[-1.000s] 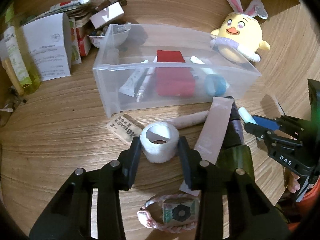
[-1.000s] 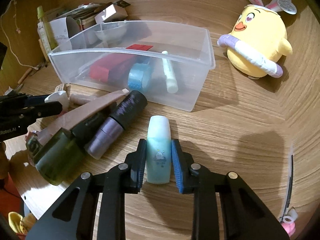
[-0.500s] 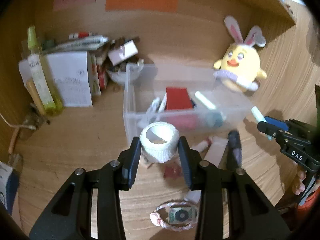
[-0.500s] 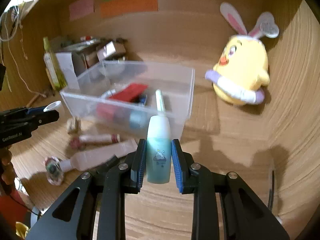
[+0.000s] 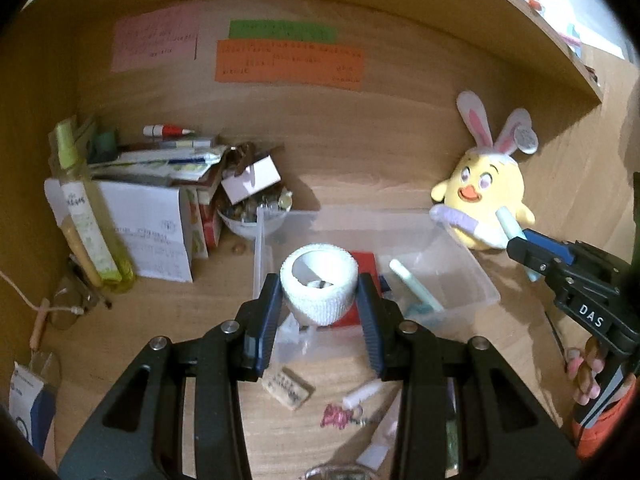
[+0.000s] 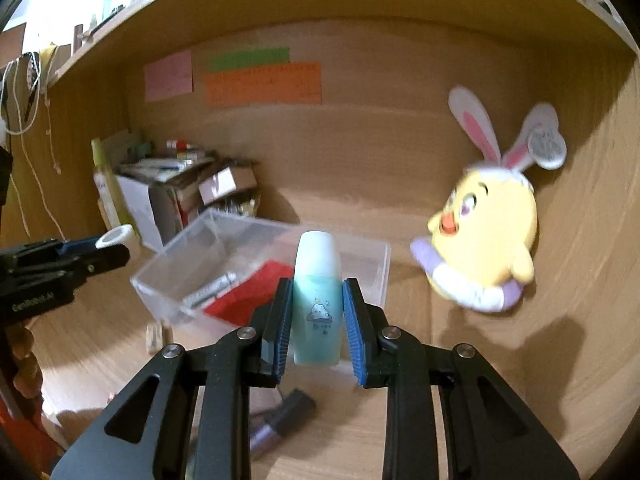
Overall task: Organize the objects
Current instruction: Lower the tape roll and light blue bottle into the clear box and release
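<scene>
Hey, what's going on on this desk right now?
A person is tidying with a handheld gripper in each hand. The left gripper is shut on a white gauze roll, held in the air over the clear plastic bin. The right gripper is shut on a pale blue bottle, also raised near the bin. The bin already holds a red item; more clutter lies on the wooden desk.

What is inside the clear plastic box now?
Inside the clear plastic box lie a red flat item and a pale green stick. The white tape roll, held in the left tongs, covers the middle.
</scene>
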Available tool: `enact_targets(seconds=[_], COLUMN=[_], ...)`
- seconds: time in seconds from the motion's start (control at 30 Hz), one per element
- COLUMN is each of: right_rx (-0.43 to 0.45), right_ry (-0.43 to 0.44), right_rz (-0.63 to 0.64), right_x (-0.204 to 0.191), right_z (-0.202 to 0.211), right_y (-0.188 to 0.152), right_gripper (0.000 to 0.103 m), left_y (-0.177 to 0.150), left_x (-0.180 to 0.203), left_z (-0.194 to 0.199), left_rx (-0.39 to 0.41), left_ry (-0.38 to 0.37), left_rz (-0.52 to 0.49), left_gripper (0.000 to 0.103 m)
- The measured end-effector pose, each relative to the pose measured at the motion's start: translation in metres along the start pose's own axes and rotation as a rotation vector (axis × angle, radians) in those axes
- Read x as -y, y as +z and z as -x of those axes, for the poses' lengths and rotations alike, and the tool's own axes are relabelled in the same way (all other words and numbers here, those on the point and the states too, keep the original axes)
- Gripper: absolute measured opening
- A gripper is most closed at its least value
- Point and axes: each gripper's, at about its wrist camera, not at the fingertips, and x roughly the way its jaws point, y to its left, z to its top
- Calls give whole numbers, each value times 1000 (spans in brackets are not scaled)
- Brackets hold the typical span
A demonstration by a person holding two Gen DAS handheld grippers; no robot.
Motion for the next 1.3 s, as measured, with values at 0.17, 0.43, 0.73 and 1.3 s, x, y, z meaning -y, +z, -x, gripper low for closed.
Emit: enact_targets(seconds=[0.17,0.43,0.73,1.3], right_rx=[8,-106,-267,-346], right_ry=[12,45,31,10], right_rz=[17,22,50,104], right_x=[-5,-10,-11,-17], right_z=[-13,-63,-122,-138], right_y=[14,10,-5,-11], right_gripper=[23,23,23,27], left_y=[14,14,1,-3], left_x=[-1,1,1,13], left_z=[-17,-66,-118,-116], left_rx=[-15,-128,-266,-254], left_ry=[-10,-16,-24,-13], left_rz=[10,-3,-24,-75], left_gripper=[38,38,38,55])
